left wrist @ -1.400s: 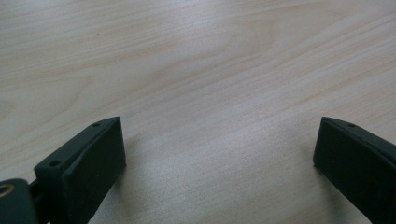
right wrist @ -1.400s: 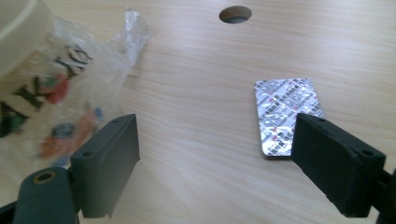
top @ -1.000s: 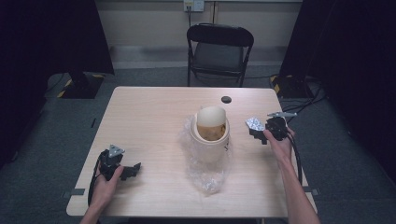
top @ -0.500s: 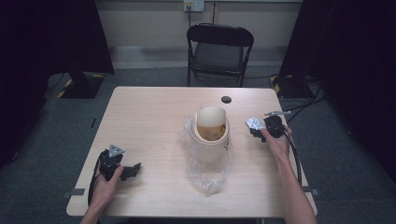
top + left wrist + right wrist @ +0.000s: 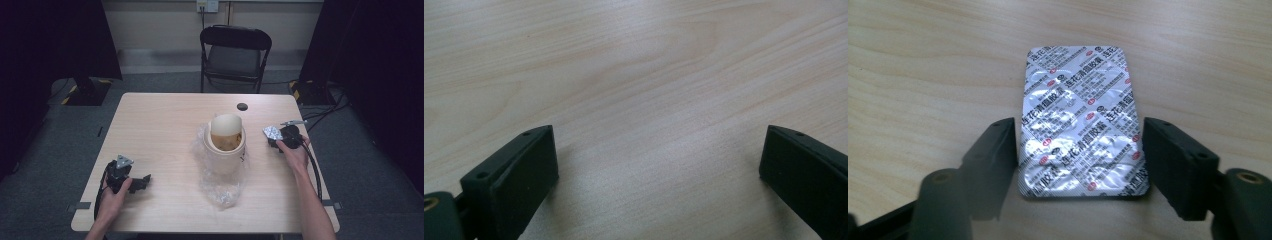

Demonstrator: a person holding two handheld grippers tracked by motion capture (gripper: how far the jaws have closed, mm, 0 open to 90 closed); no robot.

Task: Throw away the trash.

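Observation:
A silver foil blister pack (image 5: 1080, 125) of pills lies flat on the wooden table (image 5: 160, 130). My right gripper (image 5: 1078, 131) has just been closing and is now shut on it, one black jaw against each long edge. In the high view that gripper (image 5: 286, 136) sits near the table's right edge, with a silvery strip (image 5: 295, 122) showing just past it. My left gripper (image 5: 142, 181) rests at the front left. Its jaws (image 5: 654, 145) stand wide open over bare wood.
A cream tub (image 5: 225, 145) with a tilted lid stands mid-table on crumpled clear plastic (image 5: 220, 185). A small black disc (image 5: 242, 106) lies near the far edge. A folding chair (image 5: 235, 55) stands beyond the table.
The right hand has sunk slightly toward the table beside the tub. The left hand and gripper have stayed where they were.

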